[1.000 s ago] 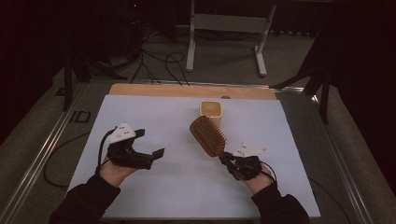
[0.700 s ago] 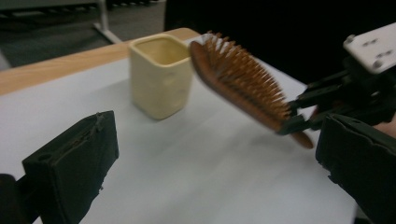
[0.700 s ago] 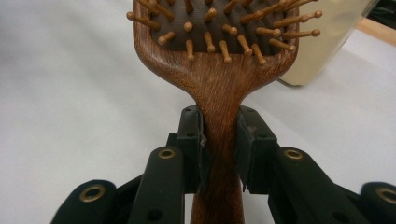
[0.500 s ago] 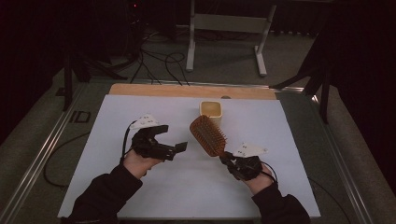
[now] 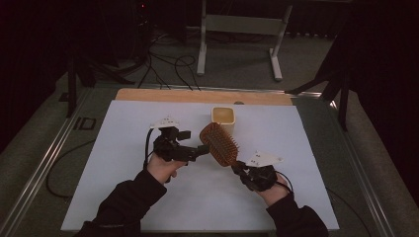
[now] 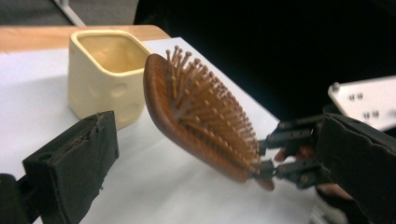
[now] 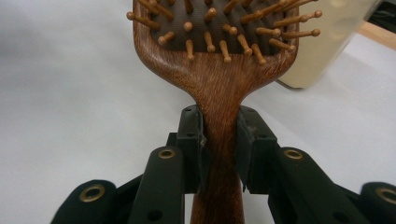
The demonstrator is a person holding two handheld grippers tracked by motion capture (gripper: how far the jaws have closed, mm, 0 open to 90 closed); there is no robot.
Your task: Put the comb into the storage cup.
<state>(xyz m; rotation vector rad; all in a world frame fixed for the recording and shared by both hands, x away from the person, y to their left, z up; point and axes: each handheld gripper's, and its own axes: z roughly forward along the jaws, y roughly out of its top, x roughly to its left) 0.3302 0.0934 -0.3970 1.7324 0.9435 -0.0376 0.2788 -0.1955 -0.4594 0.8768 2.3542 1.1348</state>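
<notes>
At centre-left of the high view I have my left gripper [image 5: 201,149] with its jaws wide apart, its tips just beside the wooden hairbrush [image 5: 220,143]. The brush is tilted above the white mat [image 5: 123,148], in front of the yellow cup [image 5: 223,116]. Lower right, my right gripper [image 5: 239,168] clamps its handle.

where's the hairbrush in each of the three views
High view: hairbrush at centre, lifted, just in front of the cream cup.
Left gripper view: hairbrush at centre, cream cup behind it at left.
Right gripper view: top centre, handle clamped in the right claw.
Shared landmark: the cream cup.
</notes>
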